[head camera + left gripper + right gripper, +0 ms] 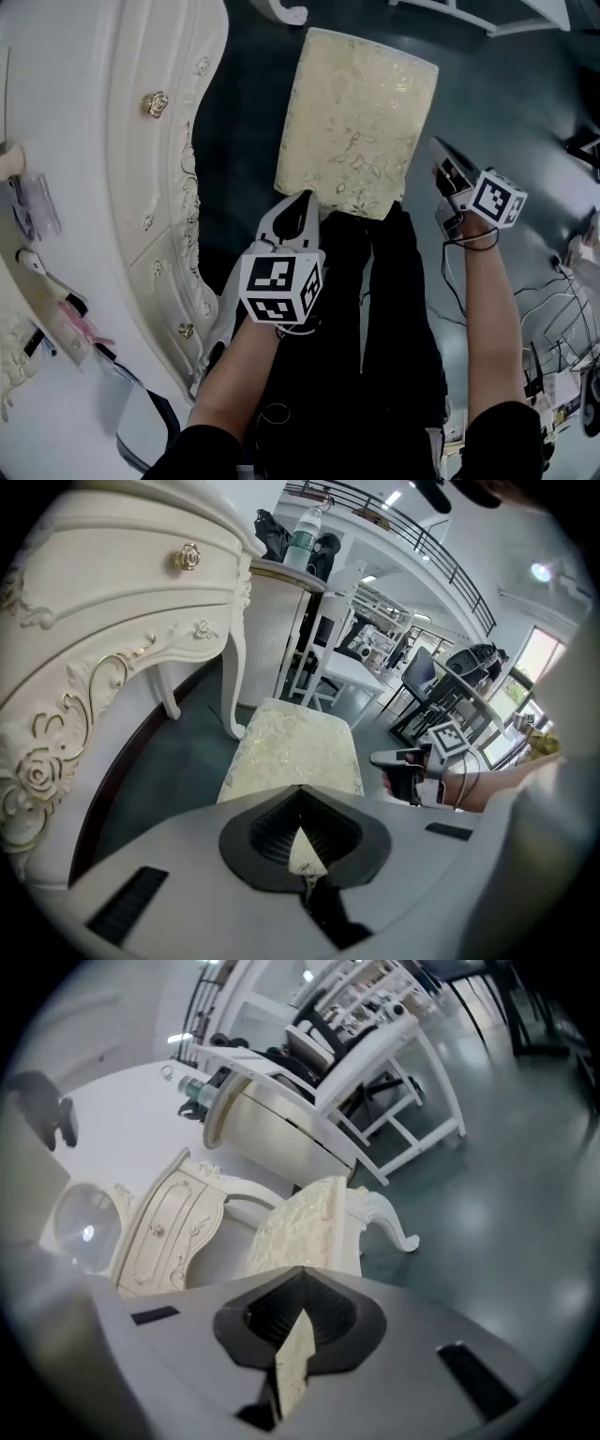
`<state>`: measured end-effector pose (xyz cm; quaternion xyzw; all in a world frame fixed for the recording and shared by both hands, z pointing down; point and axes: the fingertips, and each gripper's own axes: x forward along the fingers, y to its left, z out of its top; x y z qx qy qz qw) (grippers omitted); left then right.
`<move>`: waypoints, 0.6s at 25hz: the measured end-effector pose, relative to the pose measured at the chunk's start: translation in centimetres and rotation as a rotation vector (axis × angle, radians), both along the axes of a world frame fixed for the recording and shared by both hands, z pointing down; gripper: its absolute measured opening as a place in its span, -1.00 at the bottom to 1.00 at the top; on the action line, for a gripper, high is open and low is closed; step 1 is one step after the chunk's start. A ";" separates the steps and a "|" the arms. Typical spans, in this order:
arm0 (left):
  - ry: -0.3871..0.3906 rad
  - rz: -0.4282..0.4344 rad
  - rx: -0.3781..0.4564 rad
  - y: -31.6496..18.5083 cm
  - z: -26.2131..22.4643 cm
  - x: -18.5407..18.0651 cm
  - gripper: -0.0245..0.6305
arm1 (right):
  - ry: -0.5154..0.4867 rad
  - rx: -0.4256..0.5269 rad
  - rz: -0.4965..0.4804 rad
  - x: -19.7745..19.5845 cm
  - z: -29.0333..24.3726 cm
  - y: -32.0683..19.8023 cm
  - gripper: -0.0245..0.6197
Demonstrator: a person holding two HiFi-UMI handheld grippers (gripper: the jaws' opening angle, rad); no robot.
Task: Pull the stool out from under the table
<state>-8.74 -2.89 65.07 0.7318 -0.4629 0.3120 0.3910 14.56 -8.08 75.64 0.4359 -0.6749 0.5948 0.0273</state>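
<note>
The stool [356, 122], with a cream floral cushion, stands on the dark floor beside the white carved dressing table [141, 187], and its whole seat shows. My left gripper [298, 199] hangs over the stool's near left corner with its jaws together. In the left gripper view the stool [295, 752] lies ahead of the left gripper [300, 791], and I cannot tell whether they touch. My right gripper [437, 145] is to the right of the stool, apart from it, shut with nothing in it. From the right gripper [302, 1274] I see the stool [305, 1227] and table [164, 1232] ahead.
The table's drawer front with a gold knob [156, 103] curves along the stool's left side. Small items lie on the tabletop [33, 206]. Cables [553, 300] trail on the floor at the right. A white furniture leg [281, 11] stands beyond the stool. Black chairs [431, 691] stand farther off.
</note>
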 end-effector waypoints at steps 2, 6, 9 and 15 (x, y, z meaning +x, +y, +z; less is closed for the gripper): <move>0.001 -0.009 0.003 -0.3 -0.6 0.0 -0.93 | 0.113 0.058 -0.019 -0.2 -1.9 0.8 -0.90; 0.003 -0.010 0.034 -1.7 -2.4 1.1 -0.93 | 0.347 0.173 -0.084 -1.7 -5.8 1.0 -0.90; 0.020 -0.020 0.085 -3.4 -5.5 2.8 -0.93 | 0.446 0.270 -0.093 -2.5 -10.7 -0.5 -0.90; 0.048 -0.066 0.178 -6.4 -15.6 4.3 -0.93 | 0.468 0.412 -0.027 -3.6 -23.6 -3.6 -0.90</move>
